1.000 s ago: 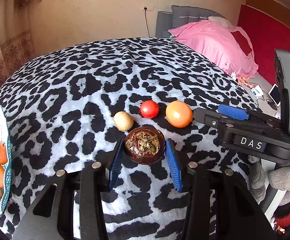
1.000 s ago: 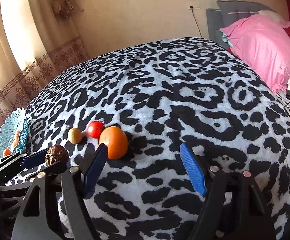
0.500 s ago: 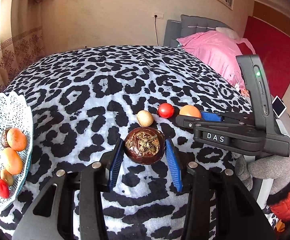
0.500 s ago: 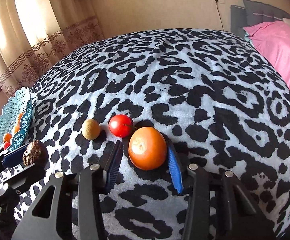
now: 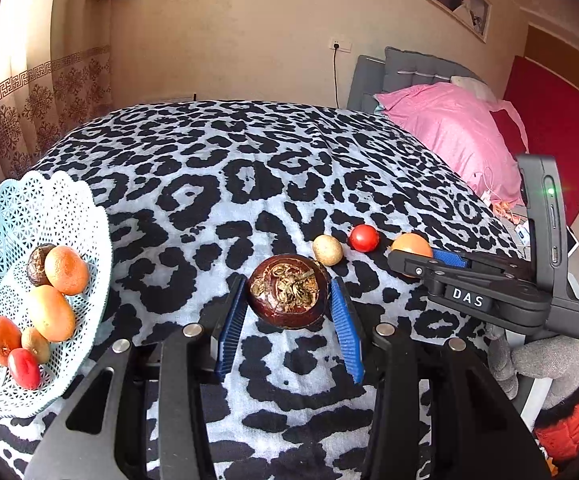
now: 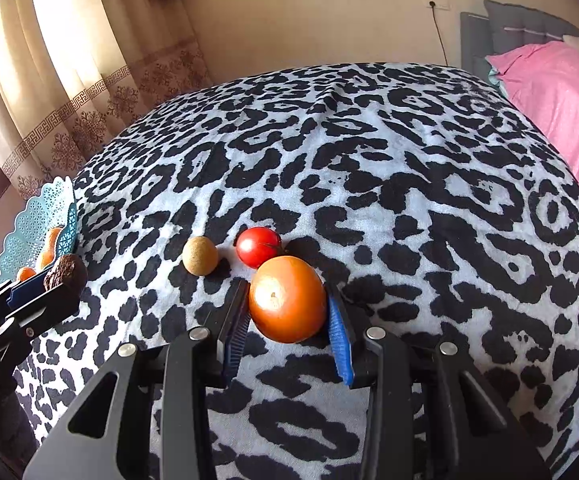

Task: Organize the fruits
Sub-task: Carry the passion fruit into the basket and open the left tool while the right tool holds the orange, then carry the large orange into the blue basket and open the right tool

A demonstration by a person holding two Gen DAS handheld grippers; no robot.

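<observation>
My left hand-held gripper (image 5: 289, 312) clamps brown fruit (image 5: 288, 290) | basket (image 5: 89, 216) lower left | right hand-held gripper (image 6: 287, 316) clamps orange (image 6: 287, 305)

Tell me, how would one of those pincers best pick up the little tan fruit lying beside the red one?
Probably across the tan fruit's narrow middle, coming down from above. It is egg-shaped and lies apart from the red fruit, so a finger fits either side. The leopard blanket beneath rules out scooping from below.
</observation>
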